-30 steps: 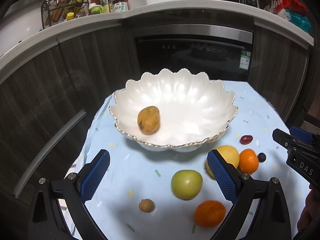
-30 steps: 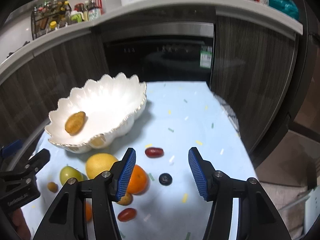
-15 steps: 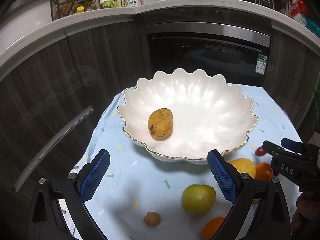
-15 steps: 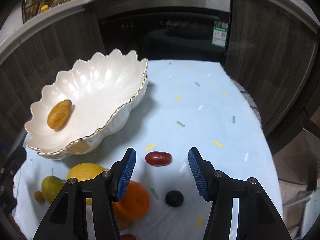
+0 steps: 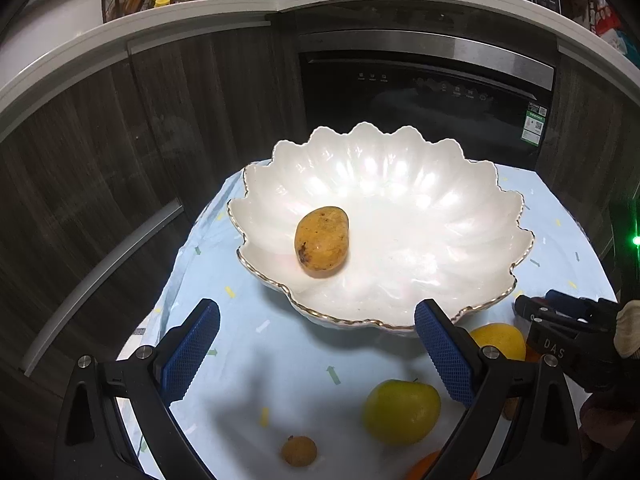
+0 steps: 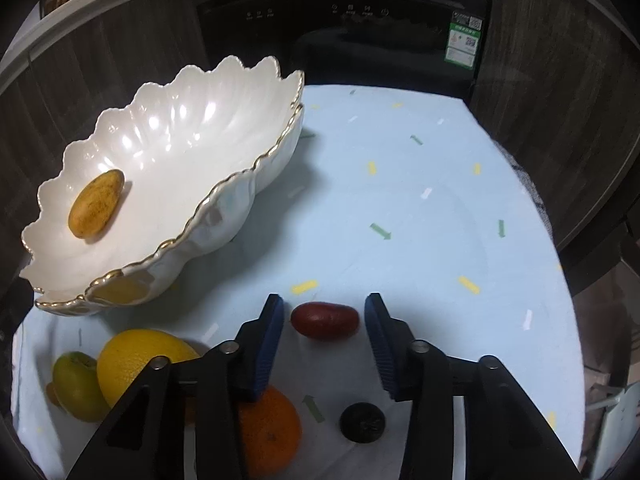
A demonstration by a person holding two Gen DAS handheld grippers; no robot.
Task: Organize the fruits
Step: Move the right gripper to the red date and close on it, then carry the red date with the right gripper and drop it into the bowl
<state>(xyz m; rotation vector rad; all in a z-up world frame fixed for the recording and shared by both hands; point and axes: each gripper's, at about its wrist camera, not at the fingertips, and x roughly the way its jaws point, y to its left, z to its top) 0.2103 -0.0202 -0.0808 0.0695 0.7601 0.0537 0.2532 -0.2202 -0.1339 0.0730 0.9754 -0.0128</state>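
A white scalloped bowl with a gold rim holds one yellow-brown mango. My left gripper hovers open in front of the bowl with nothing between its fingers. My right gripper points down at the blue cloth, and its jaws are closing around a dark red oval fruit. A thin gap still shows on each side of that fruit. Loose on the cloth lie a yellow citrus, a green apple, an orange, a dark berry and a small brown fruit.
The round table wears a light blue cloth with small coloured marks. Dark cabinets and a built-in oven stand close behind it. A counter above carries bottles and a rack. Bare cloth lies to the right of the bowl.
My right gripper has come down over the red fruit and its jaws have narrowed around it. My left gripper has shifted a little, so the bowl sits further right in its view.
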